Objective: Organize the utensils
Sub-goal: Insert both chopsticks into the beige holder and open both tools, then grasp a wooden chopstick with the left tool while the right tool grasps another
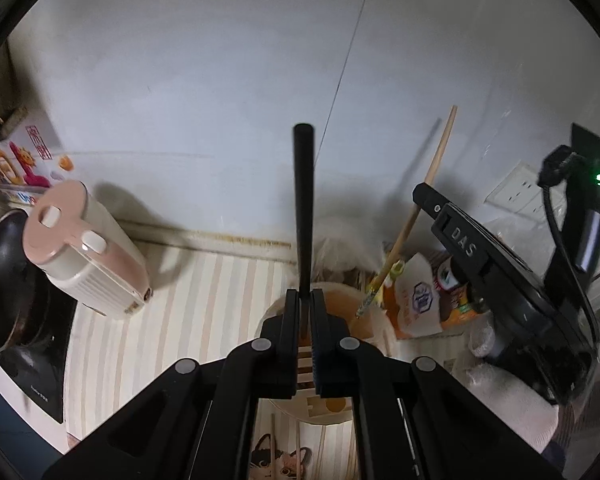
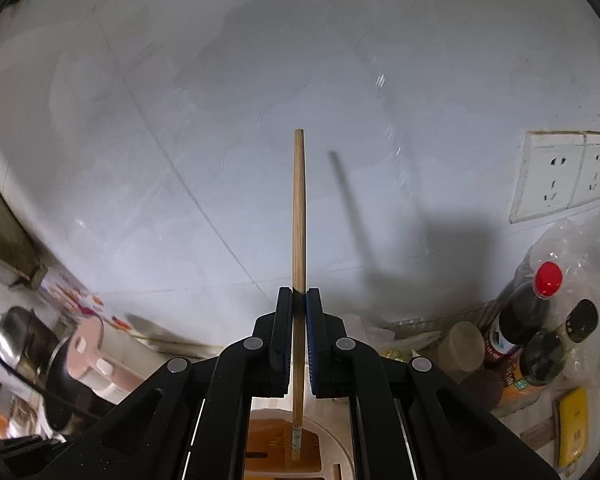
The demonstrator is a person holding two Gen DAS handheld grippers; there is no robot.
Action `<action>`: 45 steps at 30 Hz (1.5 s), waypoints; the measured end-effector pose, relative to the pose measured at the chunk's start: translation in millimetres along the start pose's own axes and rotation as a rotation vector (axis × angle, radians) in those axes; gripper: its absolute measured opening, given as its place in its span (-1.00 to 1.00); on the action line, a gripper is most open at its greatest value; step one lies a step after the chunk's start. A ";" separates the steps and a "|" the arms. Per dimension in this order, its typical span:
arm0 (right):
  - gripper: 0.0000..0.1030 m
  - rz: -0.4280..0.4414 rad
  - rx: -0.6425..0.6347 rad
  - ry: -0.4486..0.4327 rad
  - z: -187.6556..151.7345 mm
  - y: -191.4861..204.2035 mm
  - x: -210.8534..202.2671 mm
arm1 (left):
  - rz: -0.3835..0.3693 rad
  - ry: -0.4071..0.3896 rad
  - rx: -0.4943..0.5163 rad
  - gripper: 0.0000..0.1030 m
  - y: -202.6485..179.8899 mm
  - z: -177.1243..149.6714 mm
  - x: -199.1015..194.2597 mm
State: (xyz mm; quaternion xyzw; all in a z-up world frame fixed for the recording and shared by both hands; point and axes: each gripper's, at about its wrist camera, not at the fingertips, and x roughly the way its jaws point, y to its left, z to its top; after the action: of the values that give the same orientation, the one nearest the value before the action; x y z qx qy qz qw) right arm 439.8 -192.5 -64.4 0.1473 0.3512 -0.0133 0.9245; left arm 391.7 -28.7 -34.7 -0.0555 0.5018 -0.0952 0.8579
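Note:
My left gripper (image 1: 305,294) is shut on a black utensil handle (image 1: 303,200) that stands upright above a cream utensil holder (image 1: 340,302) with an orange inside. My right gripper (image 2: 299,292) is shut on a wooden chopstick (image 2: 299,208), held upright with its lower tip over the holder's orange compartment (image 2: 268,444). In the left wrist view the right gripper (image 1: 500,272) and its chopstick (image 1: 428,196) show at the right, the chopstick tip at the holder's rim. More chopsticks (image 1: 298,452) lie on the striped mat below.
A pink and cream kettle (image 1: 84,256) and a black pan (image 1: 8,280) on a cooktop stand at the left. Sauce bottles (image 2: 524,320), a packet (image 1: 418,296) and plastic bags crowd the right. Wall sockets (image 2: 560,176) are on the tiled wall.

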 end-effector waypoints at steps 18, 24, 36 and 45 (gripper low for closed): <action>0.35 -0.066 -0.006 0.151 -45.0 -37.4 -86.8 | 0.108 -0.178 -0.031 1.00 27.9 -32.1 -66.3; 0.65 -0.143 0.059 0.167 -90.4 -68.1 -115.7 | 0.140 -0.114 -0.049 1.00 41.8 -77.1 -46.6; 0.64 -0.207 0.087 0.376 -187.3 -103.9 -76.4 | 0.249 0.126 -0.032 1.00 54.8 -165.3 50.7; -0.48 -0.170 0.124 0.588 -256.7 -129.9 -24.4 | 0.185 0.338 0.006 0.27 44.3 -216.9 124.4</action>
State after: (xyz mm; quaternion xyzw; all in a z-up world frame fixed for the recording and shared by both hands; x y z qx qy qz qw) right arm 239.1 -246.3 -264.8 0.1709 0.6130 -0.0685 0.7683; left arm 266.9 -12.7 -255.2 0.0102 0.6414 -0.0254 0.7667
